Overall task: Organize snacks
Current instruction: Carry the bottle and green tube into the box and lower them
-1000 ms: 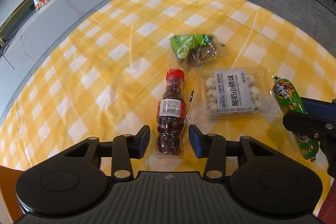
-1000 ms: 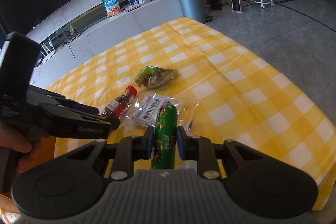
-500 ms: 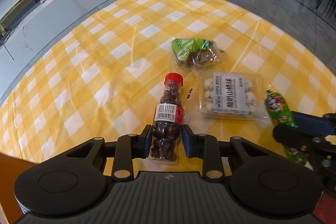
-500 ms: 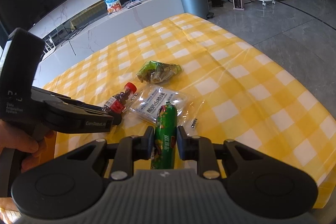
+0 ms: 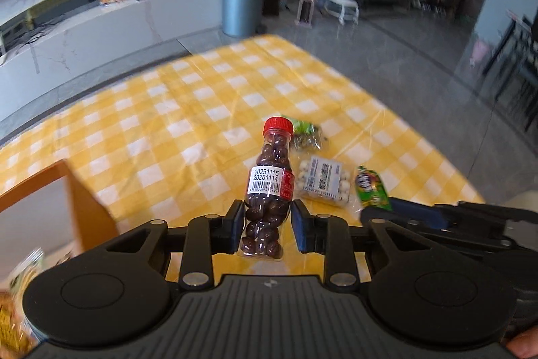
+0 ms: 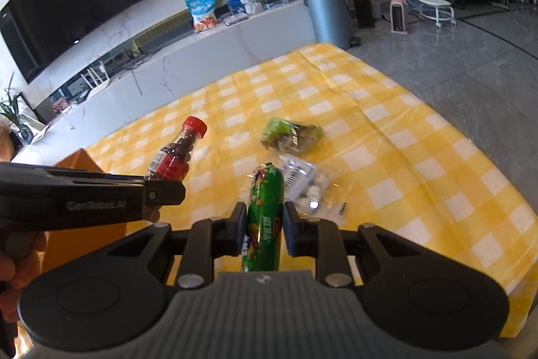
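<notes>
Left hand-held gripper (image 5: 268, 222) tilted down, clamping bottle (image 5: 269, 187)

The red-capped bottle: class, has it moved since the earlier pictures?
Yes. The red-capped bottle has lifted off the yellow checked tablecloth, now raised and tilted above it, away from the clear pack.

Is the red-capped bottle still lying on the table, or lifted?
Lifted: the bottle hangs tilted above the tablecloth, clamped in the left gripper.
</notes>
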Demonstrator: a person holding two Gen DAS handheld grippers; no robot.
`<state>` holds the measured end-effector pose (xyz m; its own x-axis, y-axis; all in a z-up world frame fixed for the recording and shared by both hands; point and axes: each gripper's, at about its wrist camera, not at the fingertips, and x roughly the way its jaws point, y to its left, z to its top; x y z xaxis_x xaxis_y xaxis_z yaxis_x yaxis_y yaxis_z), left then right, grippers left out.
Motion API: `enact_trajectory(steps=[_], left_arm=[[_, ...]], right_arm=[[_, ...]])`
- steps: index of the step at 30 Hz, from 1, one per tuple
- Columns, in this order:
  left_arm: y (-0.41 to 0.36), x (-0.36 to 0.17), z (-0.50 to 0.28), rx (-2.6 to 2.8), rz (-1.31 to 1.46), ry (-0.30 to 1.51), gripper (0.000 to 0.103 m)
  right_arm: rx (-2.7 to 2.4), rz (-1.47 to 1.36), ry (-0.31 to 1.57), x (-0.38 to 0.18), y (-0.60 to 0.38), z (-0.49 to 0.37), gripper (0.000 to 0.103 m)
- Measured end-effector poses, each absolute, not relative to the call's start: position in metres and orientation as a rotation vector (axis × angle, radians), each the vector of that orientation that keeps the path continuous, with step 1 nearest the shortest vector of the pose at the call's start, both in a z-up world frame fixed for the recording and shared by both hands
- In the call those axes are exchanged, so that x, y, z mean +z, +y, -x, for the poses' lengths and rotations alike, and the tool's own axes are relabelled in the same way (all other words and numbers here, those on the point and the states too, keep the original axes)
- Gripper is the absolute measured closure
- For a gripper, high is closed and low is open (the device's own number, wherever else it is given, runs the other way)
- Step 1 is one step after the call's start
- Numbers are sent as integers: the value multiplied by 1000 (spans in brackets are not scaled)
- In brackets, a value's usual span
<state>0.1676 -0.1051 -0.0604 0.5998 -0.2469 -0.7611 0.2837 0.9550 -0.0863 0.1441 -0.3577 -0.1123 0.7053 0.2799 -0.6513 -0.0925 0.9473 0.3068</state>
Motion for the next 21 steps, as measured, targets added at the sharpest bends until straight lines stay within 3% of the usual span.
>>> enact_trajectory(steps=[21], left_arm=[[45,-27,-106,23,148,783,69]], right_arm=[[579,-172,688,-39,-208,-111,82]])
